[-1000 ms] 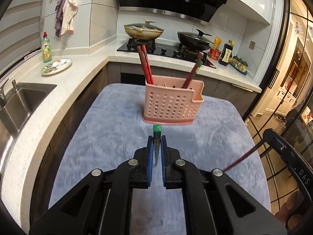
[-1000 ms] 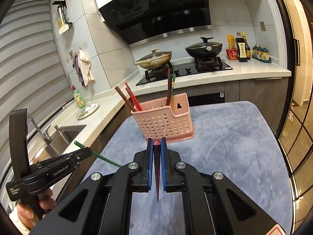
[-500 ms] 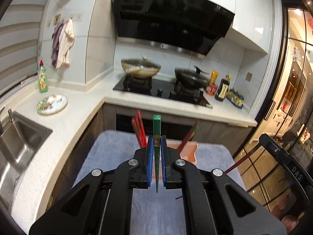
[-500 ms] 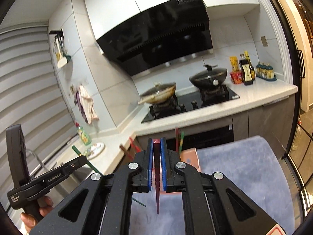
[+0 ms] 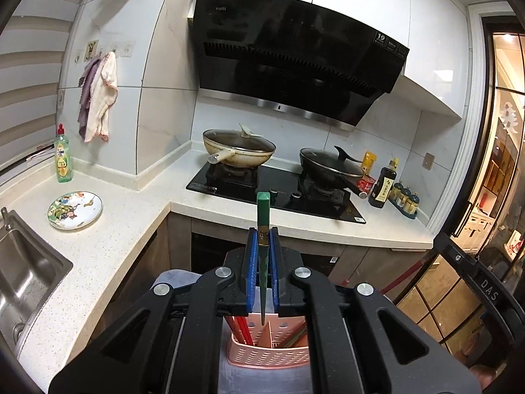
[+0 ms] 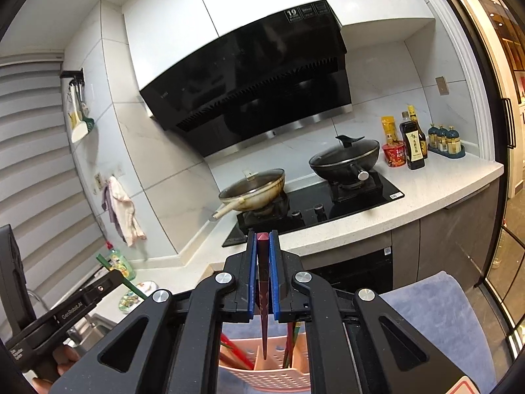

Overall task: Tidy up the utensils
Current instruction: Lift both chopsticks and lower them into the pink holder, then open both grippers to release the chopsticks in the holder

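My left gripper (image 5: 262, 233) is shut on a green chopstick (image 5: 263, 210), held upright with its thin tip hanging over the pink perforated utensil holder (image 5: 269, 354). My right gripper (image 6: 263, 236) is shut on a dark red chopstick (image 6: 263, 262), its tip also hanging over the pink holder (image 6: 262, 377). Red chopsticks (image 5: 241, 328) stand in the holder's left compartment, and others lean in its right one. The left gripper with its green stick (image 6: 108, 269) shows at the left of the right wrist view. The right gripper's body (image 5: 479, 282) and red stick show at the right of the left wrist view.
The holder sits on a blue-grey cloth-covered table (image 6: 433, 308). Behind it runs a white counter (image 5: 131, 216) with a stove, two lidded woks (image 5: 239, 147), sauce bottles (image 5: 382, 184), a patterned plate (image 5: 74, 209), a soap bottle and a steel sink (image 5: 23, 272).
Both grippers have risen and moved forward with their chopsticks, from in front of the holder to over it. The holder has slid to the bottom of both views.
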